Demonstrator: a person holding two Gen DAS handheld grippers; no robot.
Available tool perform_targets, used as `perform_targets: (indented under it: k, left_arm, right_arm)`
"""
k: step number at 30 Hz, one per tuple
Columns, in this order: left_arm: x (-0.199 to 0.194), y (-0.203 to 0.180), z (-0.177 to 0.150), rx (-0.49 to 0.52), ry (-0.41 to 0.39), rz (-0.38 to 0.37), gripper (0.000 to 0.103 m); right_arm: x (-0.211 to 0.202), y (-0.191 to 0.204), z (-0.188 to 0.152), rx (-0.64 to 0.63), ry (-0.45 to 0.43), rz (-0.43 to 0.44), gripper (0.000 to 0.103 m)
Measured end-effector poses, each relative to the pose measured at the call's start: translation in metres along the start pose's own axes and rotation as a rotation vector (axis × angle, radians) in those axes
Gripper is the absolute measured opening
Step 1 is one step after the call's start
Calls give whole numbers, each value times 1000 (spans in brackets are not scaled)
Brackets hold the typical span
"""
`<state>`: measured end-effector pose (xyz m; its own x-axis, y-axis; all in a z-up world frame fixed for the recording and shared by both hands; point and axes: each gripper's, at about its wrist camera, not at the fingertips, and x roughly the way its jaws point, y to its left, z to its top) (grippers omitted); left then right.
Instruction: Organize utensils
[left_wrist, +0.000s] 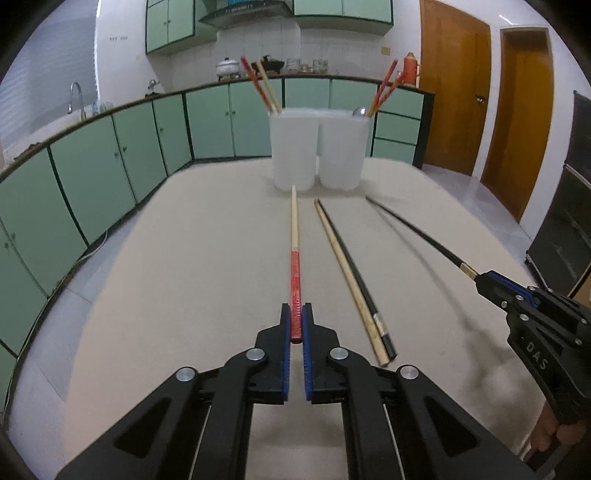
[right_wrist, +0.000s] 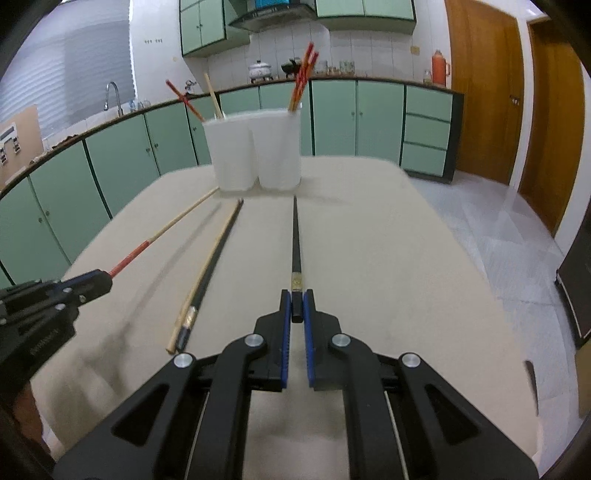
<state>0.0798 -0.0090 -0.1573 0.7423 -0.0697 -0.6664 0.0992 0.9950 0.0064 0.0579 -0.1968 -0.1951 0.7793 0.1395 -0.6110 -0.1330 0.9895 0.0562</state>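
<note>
Both wrist views face the shared white cups (left_wrist: 317, 151).

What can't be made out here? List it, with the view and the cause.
- Contents of the two white cups: both views, frosted walls hide the lower ends of what stands in them.
- Person: both views, frame edge crops all but fingers.
- Countertop jars: left wrist view, too small.

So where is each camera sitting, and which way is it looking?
Left wrist: rides on the left gripper, looking along the red-handled chopstick it holds toward two white cups; the right gripper shows at right.
Right wrist: rides on the right gripper, looking along its black chopstick; the left gripper shows at left.
Shared: cups, table, two loose chopsticks.
</note>
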Motion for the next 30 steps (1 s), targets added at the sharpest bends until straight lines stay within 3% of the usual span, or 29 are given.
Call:
perform_targets:
  k: [4,9,16,26,30]
  left_arm:
    - [-22,2,20,26,-45,-3,6]
    - [-27,6,36,31,-19,-21,6]
    - [4,21,15,-53,49,-41,6]
    - [-57,30,64,-36,-155,-24,6]
    - [-66,32,84,-35,-166,-35,6]
  right_arm:
    - [-16,-2,16,-9,-49,8,6]
    - [-31,-6,32,-18,-109,6,6]
    - [-23,-3,21,-22,-67,6,6]
    - [-41,0,51,-42,-137,28,6]
    - [-52,0,76,-53,-174,53,6]
